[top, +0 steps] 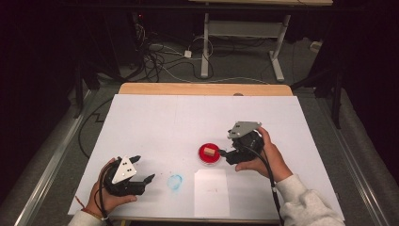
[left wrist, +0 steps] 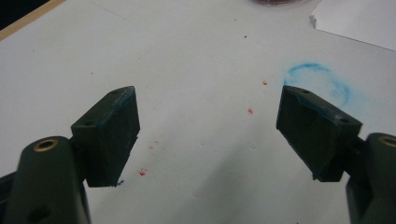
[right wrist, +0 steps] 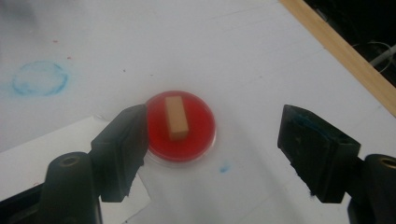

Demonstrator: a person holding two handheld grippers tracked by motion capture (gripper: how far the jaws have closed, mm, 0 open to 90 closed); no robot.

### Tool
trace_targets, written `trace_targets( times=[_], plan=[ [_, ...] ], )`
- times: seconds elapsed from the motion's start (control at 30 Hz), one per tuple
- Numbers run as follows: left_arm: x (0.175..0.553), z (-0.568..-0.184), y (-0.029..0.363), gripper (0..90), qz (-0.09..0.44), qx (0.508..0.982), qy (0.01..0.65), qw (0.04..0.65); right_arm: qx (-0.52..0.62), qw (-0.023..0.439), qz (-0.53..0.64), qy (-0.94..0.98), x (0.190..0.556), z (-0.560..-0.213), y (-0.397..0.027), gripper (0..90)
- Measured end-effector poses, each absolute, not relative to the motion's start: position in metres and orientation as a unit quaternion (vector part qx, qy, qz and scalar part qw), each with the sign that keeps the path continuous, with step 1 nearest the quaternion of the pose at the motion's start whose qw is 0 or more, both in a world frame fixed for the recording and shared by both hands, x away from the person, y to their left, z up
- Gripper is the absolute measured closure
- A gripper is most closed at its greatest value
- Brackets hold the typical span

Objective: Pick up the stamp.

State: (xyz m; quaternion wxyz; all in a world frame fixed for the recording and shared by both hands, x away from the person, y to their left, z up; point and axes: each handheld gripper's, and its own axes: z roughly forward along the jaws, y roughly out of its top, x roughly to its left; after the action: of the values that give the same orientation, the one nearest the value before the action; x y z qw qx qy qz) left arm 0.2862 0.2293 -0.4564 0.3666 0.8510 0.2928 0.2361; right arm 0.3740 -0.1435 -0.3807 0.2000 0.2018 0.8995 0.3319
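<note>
The right claw (top: 225,153) was open w/ nothing between its jaws, held just beside the red dish (top: 209,155) on the desk (top: 155,117). In the right gripper view the right claw (right wrist: 205,140) pointed down at the red dish (right wrist: 180,127): one jaw overlapped the dish's edge, the other stood well apart over bare desk. Contact w/ the rim couldn't be told. A small tan block (right wrist: 176,117) lay in the dish, near its middle, lengthwise and flat; in the high view the tan block (top: 209,152) showed there too. A white paper sheet (top: 211,192) lay just in front of the dish, toward the person. A blue ring smudge (top: 175,181) sat left of the sheet. The left claw (top: 145,168) was open and empty, near the desk's front-left corner, well apart from the dish. The left gripper view showed the left claw (left wrist: 208,126) over bare desk w/ red specks (left wrist: 250,111), the blue smudge (left wrist: 322,81) by one jaw.
</note>
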Motion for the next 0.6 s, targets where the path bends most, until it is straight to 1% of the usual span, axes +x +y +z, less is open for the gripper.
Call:
trace_targets(
  times=[0.1,0.2,0.23,0.27,0.4,0.43,0.5,0.57,0.6],
  plan=[
    [0.286,-0.456,0.229,20.8,0.236,0.852,0.291,0.366,0.189,0.183,0.304,0.916,0.38,-0.384,-0.13,27.0],
    [0.287,-0.457,0.23,20.8,0.241,0.853,0.287,0.365,0.179,0.174,0.269,0.93,0.386,-0.389,-0.117,33.6],
    [0.287,-0.457,0.23,20.8,0.241,0.853,0.286,0.364,0.179,0.171,0.258,0.934,0.388,-0.392,-0.113,34.3],
    [0.287,-0.457,0.23,20.8,0.24,0.853,0.286,0.364,0.182,0.16,0.246,0.939,0.39,-0.394,-0.11,37.4],
    [0.286,-0.457,0.23,20.8,0.235,0.854,0.289,0.364,0.175,0.137,0.219,0.95,0.398,-0.403,-0.099,40.7],
    [0.286,-0.457,0.23,20.8,0.236,0.854,0.29,0.363,0.172,0.137,0.215,0.951,0.401,-0.405,-0.097,40.9],
    [0.286,-0.457,0.23,20.8,0.235,0.854,0.289,0.364,0.174,0.126,0.205,0.955,0.404,-0.407,-0.094,45.7],
    [0.286,-0.457,0.231,20.8,0.235,0.854,0.288,0.364,0.171,0.124,0.197,0.957,0.408,-0.41,-0.091,46.6],
    [0.286,-0.457,0.23,20.8,0.234,0.854,0.288,0.364,0.17,0.116,0.193,0.959,0.41,-0.411,-0.09,49.0]
  ],
)
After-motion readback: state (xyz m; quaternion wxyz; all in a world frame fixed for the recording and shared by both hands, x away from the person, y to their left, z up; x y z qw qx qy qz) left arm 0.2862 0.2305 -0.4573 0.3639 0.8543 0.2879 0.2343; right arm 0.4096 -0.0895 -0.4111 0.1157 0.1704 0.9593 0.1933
